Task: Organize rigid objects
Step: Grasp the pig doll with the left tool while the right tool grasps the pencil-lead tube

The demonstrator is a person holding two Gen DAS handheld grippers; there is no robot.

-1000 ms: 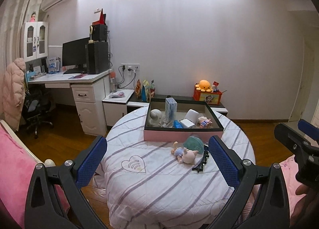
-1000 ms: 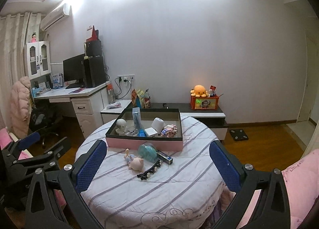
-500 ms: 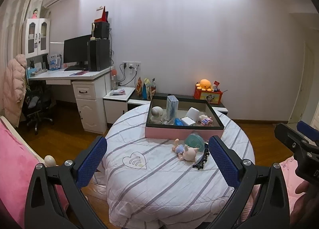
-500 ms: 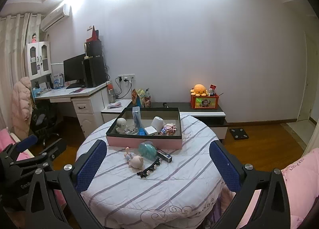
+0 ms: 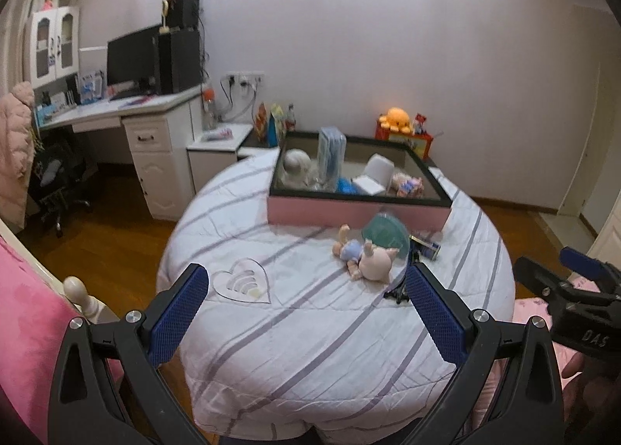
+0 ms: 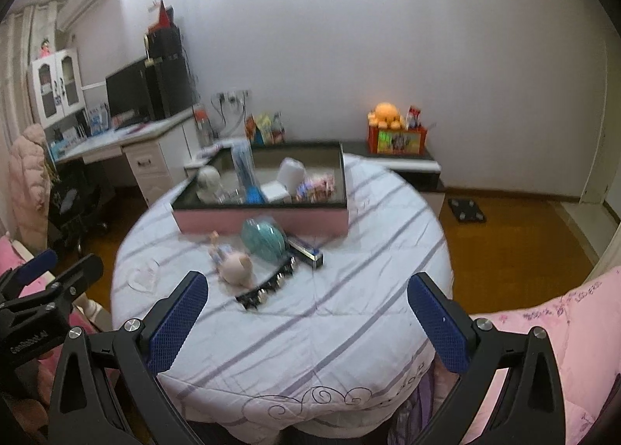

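Note:
A round table with a striped white cloth (image 5: 310, 313) carries a pink box with a black rim (image 5: 357, 212) that holds several small items. In front of the box lie a baby doll (image 5: 363, 257), a teal pouch (image 5: 386, 235), a dark tube box (image 5: 427, 247) and a black hair clip (image 6: 268, 288). The doll (image 6: 231, 260), pouch (image 6: 264, 237) and pink box (image 6: 264, 220) also show in the right wrist view. My left gripper (image 5: 308, 309) is open and empty above the table's near side. My right gripper (image 6: 308, 315) is open and empty, short of the objects.
A white desk with monitor (image 5: 136, 57) stands at the left, a low cabinet with an orange plush (image 5: 396, 119) behind the table. A pink bed edge (image 5: 27, 328) is at the left, pink bedding (image 6: 562, 328) at the right. Wooden floor surrounds the table.
Both grippers have moved closer to the table and tilted down, so the table and objects look larger. Both stay open and empty.

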